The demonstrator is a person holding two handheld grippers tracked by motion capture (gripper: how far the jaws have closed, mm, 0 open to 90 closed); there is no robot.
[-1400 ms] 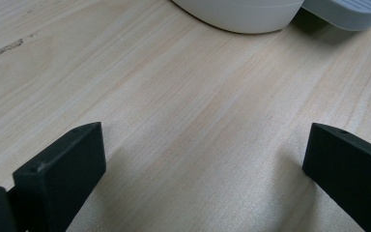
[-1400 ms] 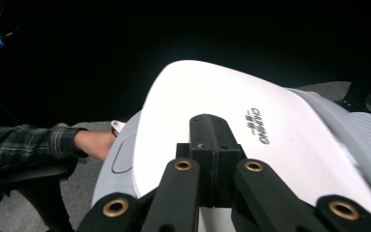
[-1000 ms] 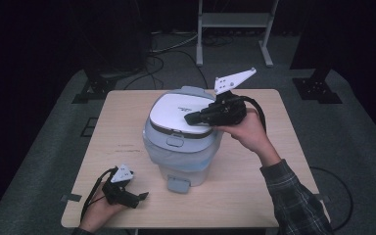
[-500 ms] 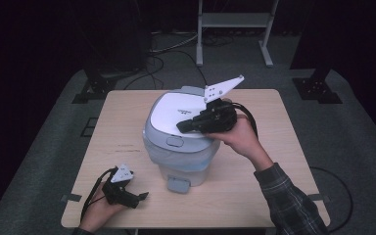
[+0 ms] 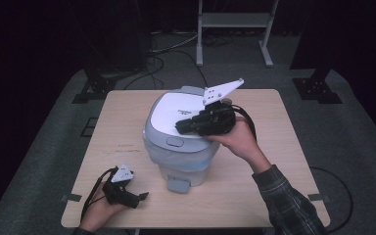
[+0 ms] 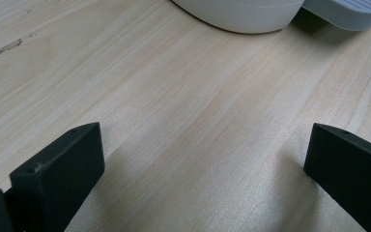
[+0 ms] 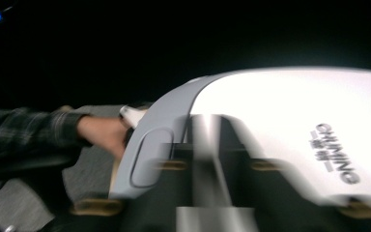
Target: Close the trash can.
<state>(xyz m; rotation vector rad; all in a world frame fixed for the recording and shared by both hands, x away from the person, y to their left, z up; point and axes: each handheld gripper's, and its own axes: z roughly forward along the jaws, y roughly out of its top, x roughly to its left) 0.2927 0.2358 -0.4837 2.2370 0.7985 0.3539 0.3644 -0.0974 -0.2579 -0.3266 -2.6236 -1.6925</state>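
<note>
right gripper (image 5: 182,126): over bin lid (image 5: 176,115), jaws just parted a bit, blurred; grip can't tell
left gripper (image 5: 142,197): wide open, nothing held, resting near-left on table (image 5: 274,147)
bin (image 5: 181,156): table centre

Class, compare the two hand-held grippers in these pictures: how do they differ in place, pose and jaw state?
The left hand-held gripper lies low on the pale wooden table, near its front edge; the right hand-held gripper is raised over the white-lidded grey appliance. The left's jaws stand wide open over bare wood; the right's are blurred and have just been opening. Both are black and held in a hand.
</note>
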